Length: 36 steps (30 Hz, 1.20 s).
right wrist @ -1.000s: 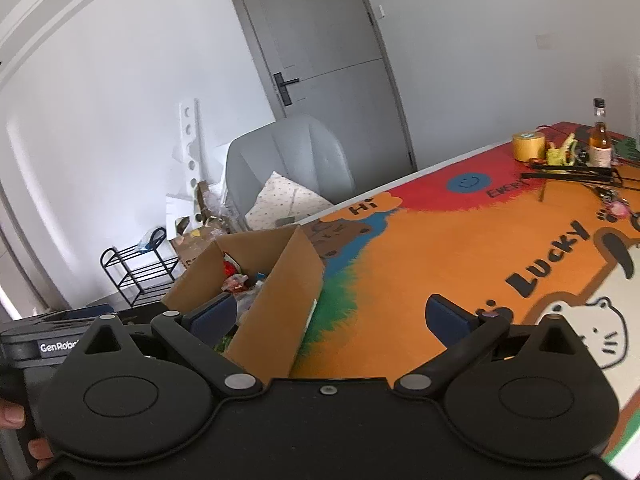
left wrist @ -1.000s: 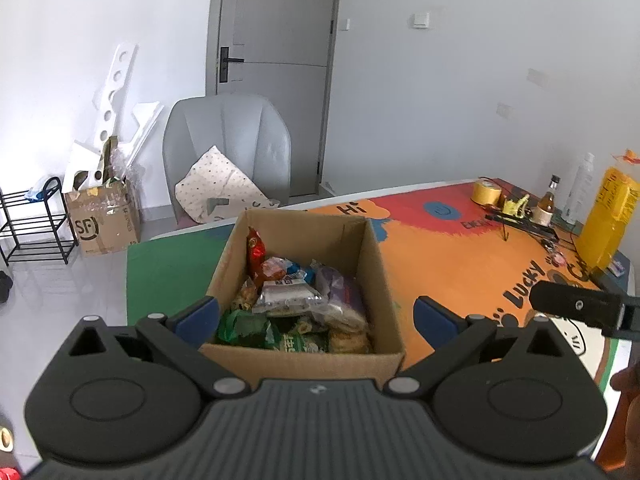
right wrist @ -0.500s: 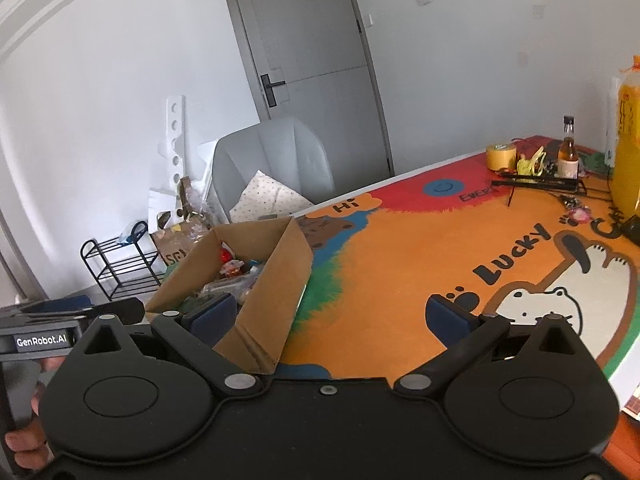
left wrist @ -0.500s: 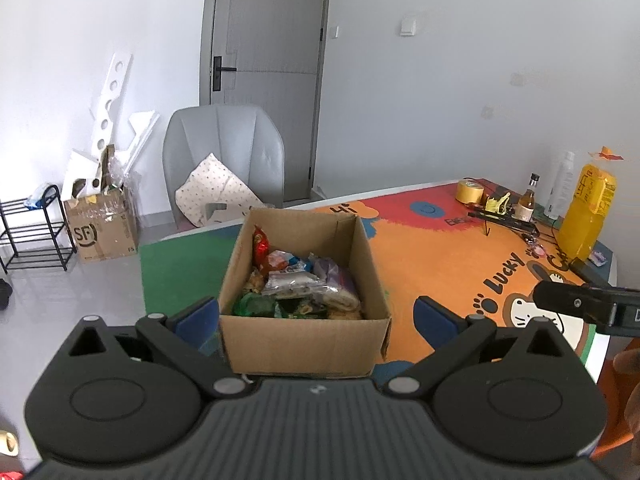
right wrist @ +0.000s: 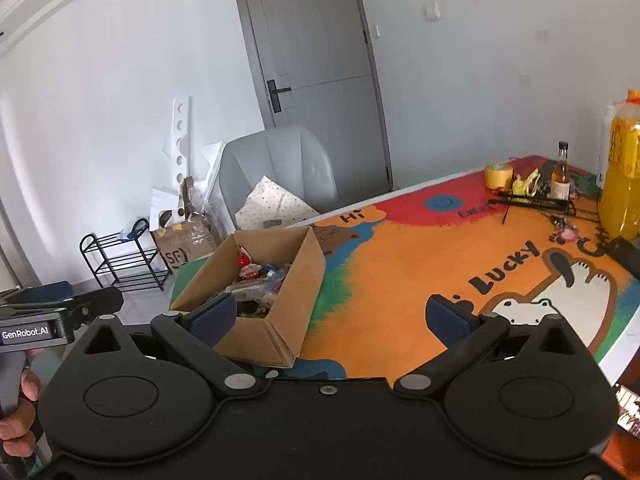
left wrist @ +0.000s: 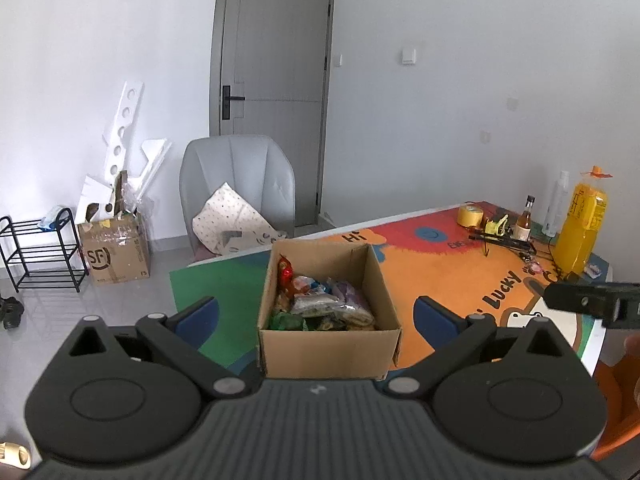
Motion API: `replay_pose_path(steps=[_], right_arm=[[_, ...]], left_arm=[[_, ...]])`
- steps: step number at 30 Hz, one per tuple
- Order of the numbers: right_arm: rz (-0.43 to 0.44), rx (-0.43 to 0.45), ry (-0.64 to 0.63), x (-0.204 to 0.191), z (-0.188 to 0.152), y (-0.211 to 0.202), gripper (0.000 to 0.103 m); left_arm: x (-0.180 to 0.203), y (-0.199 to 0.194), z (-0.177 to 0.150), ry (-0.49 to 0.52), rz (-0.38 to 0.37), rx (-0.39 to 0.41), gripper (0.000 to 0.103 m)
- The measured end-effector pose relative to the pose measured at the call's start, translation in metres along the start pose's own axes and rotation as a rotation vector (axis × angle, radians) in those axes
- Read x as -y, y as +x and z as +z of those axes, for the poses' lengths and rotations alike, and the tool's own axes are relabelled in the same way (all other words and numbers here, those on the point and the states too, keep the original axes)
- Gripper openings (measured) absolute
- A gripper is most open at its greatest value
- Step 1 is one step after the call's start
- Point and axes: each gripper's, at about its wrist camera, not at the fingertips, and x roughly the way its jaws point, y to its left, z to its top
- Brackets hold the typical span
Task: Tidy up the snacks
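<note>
An open cardboard box [left wrist: 328, 346] stands near the front left corner of the colourful table mat [left wrist: 452, 280]. It holds several snack packets [left wrist: 320, 304], one red and upright at the back left. My left gripper [left wrist: 316, 314] is open and empty, back from the box and centred on it. In the right wrist view the box [right wrist: 298, 284] lies left of centre with its snack packets [right wrist: 256, 280]. My right gripper [right wrist: 332, 314] is open and empty, off to the box's right.
At the table's far right are a yellow tape roll [left wrist: 470, 216], a small brown bottle [left wrist: 524, 224], a tall orange bottle [left wrist: 582, 232] and black tools. A grey chair [left wrist: 236, 192] with a cushion, an SF carton [left wrist: 114, 248] and a black rack [left wrist: 40, 252] stand behind.
Both grippers have pulled back and up from the box, so it looks smaller and farther away. Both stay open and empty.
</note>
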Motion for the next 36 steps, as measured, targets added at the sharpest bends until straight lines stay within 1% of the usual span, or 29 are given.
replay_pose_path(steps=[3, 8, 14, 36], right_arm=[[0.005, 0.008, -0.015, -0.003, -0.001, -0.011, 0.103], [0.018, 0.012, -0.013, -0.001, -0.002, -0.02, 0.103], [0.005, 0.003, 0.017, 0.003, -0.003, -0.015, 0.103], [0.011, -0.014, 0.013, 0.0, -0.006, -0.017, 0.103]], left_arm=[[-0.007, -0.009, -0.003, -0.013, 0.004, 0.014, 0.103], [-0.01, -0.016, -0.001, 0.004, 0.008, 0.025, 0.103], [-0.008, -0.016, -0.001, 0.021, 0.007, 0.022, 0.103], [-0.002, -0.02, -0.003, 0.036, -0.01, 0.014, 0.103]])
